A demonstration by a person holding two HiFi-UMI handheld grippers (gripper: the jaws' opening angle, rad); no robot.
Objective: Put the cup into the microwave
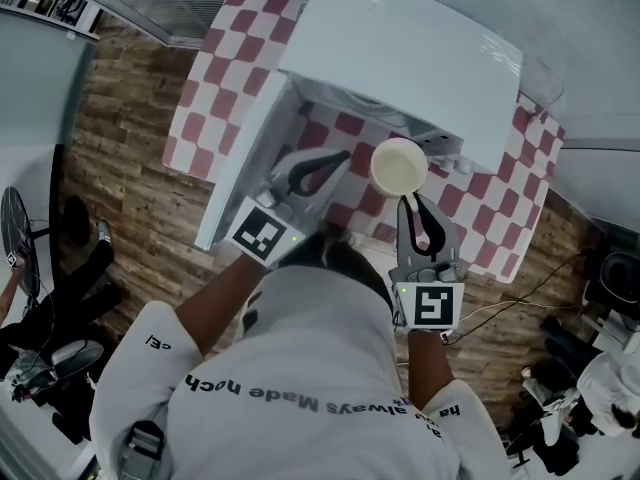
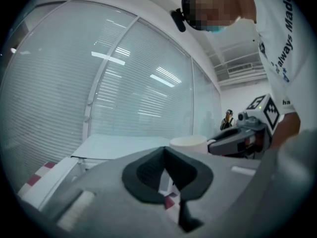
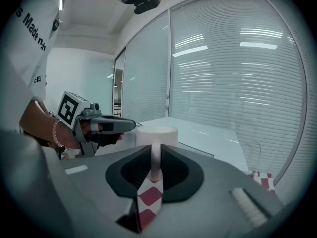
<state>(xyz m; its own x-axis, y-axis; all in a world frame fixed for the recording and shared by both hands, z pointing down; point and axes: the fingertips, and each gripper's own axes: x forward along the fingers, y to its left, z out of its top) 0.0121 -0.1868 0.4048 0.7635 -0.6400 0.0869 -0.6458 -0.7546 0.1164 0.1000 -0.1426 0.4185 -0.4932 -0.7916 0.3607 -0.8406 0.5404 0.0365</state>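
Note:
A cream-white cup (image 1: 399,166) hangs in front of the white microwave (image 1: 400,58); my right gripper (image 1: 409,202) is shut on its handle. In the right gripper view the handle stands between the jaws of that gripper (image 3: 155,151), with the cup (image 3: 156,135) just beyond. The microwave door (image 1: 240,158) swings open to the left. My left gripper (image 1: 343,156) is left of the cup, beside the door, its tips together and holding nothing. From the left gripper (image 2: 165,151) I see the cup (image 2: 188,142) and the right gripper (image 2: 242,139).
The microwave stands on a table with a red-and-white checked cloth (image 1: 215,78). Wooden floor (image 1: 130,188) surrounds the table. A fan (image 1: 15,238) stands at the left, and cables (image 1: 520,303) run at the right. Window blinds (image 3: 233,73) are behind.

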